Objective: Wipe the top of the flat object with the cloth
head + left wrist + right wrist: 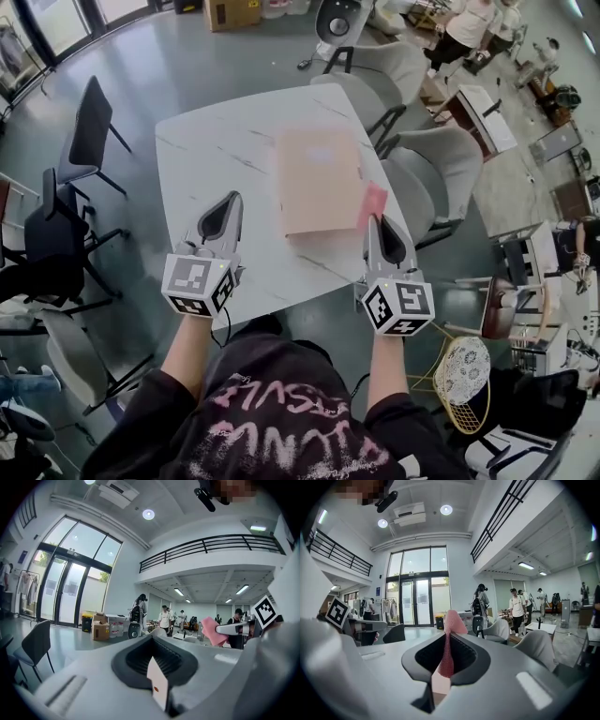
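Right gripper (pixel 376 222) is seen closed on a pink cloth (pixel 372 202), a narrow fold of which is pinched between the jaws while the rest stands out past the tips. The left gripper (pixel 229 201) is held with its jaws together and nothing between them, over bare table (pixel 211 155) to the left of the flat object (pixel 318 178). That tan flat object lies on the right half of the table, and the cloth is held at its near right corner. Whether cloth and surface touch cannot be told.

Two risks are judged likely. Only a thin fold is gripped, so the cloth could be dragged out of the jaws if it is pressed hard against the surface. The flat object looks light and is not pinned by anything, so it could be pushed along with the stroke instead of being wiped. Its right side lies close to the right table edge, and a rightward stroke could carry it over.

Open room is found to the left and far side of the flat object. Grey chairs (pixel 439 167) are set just beyond the right edge, so little clearance is left there.
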The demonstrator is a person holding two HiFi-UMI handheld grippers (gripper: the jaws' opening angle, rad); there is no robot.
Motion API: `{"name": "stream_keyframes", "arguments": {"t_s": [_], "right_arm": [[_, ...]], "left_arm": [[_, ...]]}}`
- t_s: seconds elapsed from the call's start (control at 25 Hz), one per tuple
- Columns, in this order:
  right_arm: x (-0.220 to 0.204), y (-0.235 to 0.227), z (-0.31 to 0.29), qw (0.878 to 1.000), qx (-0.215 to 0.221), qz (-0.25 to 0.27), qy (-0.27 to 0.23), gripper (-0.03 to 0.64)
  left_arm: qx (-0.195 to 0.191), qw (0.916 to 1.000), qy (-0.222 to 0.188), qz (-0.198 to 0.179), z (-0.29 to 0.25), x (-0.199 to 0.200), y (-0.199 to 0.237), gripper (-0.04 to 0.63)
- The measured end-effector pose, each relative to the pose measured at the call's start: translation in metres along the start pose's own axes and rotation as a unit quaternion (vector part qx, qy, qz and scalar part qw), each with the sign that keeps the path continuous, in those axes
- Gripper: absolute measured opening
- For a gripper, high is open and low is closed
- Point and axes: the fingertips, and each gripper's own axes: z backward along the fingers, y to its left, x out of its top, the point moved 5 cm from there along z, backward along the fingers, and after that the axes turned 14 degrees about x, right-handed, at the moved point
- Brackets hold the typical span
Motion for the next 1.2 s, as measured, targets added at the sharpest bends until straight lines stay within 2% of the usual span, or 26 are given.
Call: {"name": "stream_keyframes", "arguments": {"t_s": [0.56,1.2], "right_arm": [[0.002,-0.009,-0.006,1.0,-0.031,-0.003,0.0,0.044],[0.001,-0.052,-0.025,1.0,-0.005,-0.015,0.007,0.046]], "left_arm": [[-0.025,0.9996,-0.001,-0.012,-0.024,0.004,0.001,0.002],[0.008,0.9995,0.011,-0.028,-0.052,0.003,-0.011,0.002]]}}
